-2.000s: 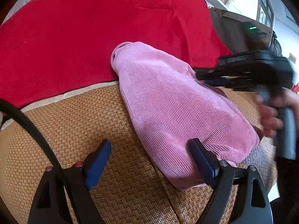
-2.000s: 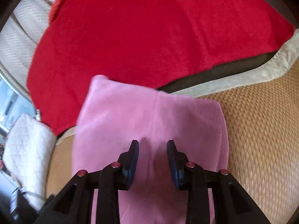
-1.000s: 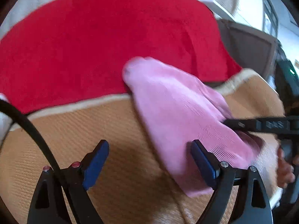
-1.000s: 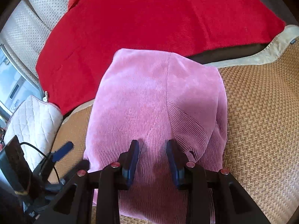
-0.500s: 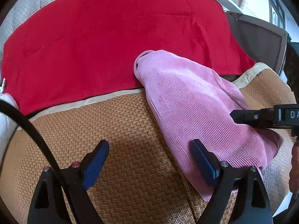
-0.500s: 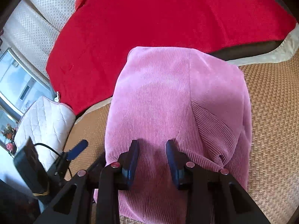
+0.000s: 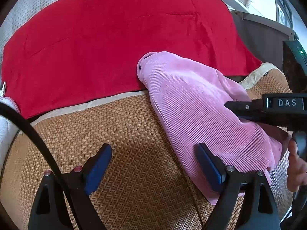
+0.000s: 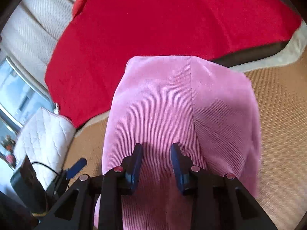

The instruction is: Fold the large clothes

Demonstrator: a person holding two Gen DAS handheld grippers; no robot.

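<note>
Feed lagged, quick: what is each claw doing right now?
Left claw: open, holding nothing.
Right claw: part open over the pink garment, gripping nothing.

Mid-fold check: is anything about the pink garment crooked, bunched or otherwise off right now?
Slightly. The pink garment lies diagonally across the woven mat, and its far corner overlaps the red blanket. The near right edge looks bunched rather than flat. No damage visible.
</note>
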